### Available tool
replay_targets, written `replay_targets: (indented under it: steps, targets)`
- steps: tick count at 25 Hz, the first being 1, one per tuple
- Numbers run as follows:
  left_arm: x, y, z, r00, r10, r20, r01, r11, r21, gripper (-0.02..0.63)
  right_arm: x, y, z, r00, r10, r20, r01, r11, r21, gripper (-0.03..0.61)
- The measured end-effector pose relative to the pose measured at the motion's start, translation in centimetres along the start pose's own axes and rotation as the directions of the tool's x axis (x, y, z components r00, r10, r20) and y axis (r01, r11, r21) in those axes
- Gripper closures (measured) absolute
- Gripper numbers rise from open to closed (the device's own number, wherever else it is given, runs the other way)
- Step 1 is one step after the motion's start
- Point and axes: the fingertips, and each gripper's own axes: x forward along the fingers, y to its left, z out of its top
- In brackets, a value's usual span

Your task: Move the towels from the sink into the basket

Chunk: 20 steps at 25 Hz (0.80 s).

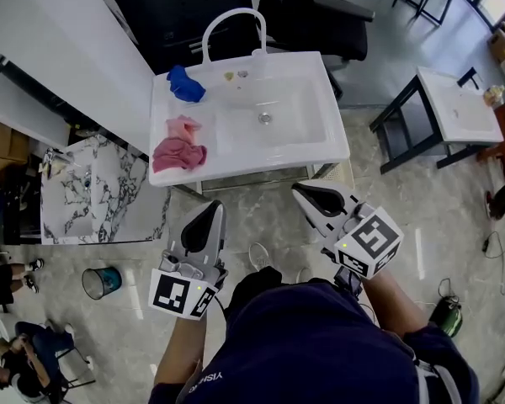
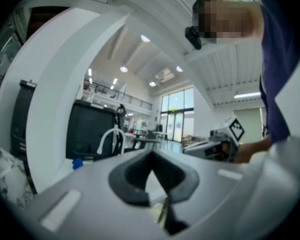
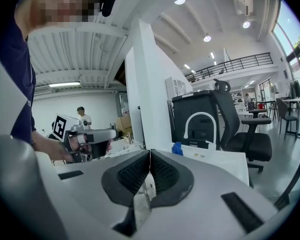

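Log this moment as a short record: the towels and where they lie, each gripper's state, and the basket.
blue towel: crumpled at the back left corner of the sink, near the faucet
pink towels: heaped on the sink's left ledge
left gripper: shut, empty, short of the sink
right gripper: shut, empty, short of the sink
basket: none surely seen; a teal bin stands on the floor

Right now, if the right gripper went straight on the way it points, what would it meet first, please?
Most likely the front edge of the white sink; nothing shows in between, though depth is unclear.
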Motion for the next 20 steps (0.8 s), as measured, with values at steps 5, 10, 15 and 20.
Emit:
replay_targets:
  steps: [5,10,15,20]
  targets:
    - [-0.1,4.0,0.4,1.000,-0.009,0.001,0.009,1.000,-0.002,0.611,3.9,0.5,1.5,1.000,-0.003,0.005,0.003,1.000,-0.010,0.569]
    - [0.1,7.2,0.6,1.000,-0.026,0.002,0.026,1.000,0.006,0.611,7.1,1.1,2.8,1.000,-0.011,0.016,0.012,0.999,-0.032,0.569]
    - [0.6,9.3,0.9,1.000,-0.025,0.008,0.025,1.000,0.004,0.611,9.1,0.7,3.3,1.000,-0.014,0.005,0.014,0.999,-0.048,0.569]
    - [1.4,10.8,1.0,1.000,-0.023,0.004,0.023,1.000,0.003,0.611,10.5,0.0,3.7,1.000,-0.012,0.003,0.012,0.999,-0.051,0.569]
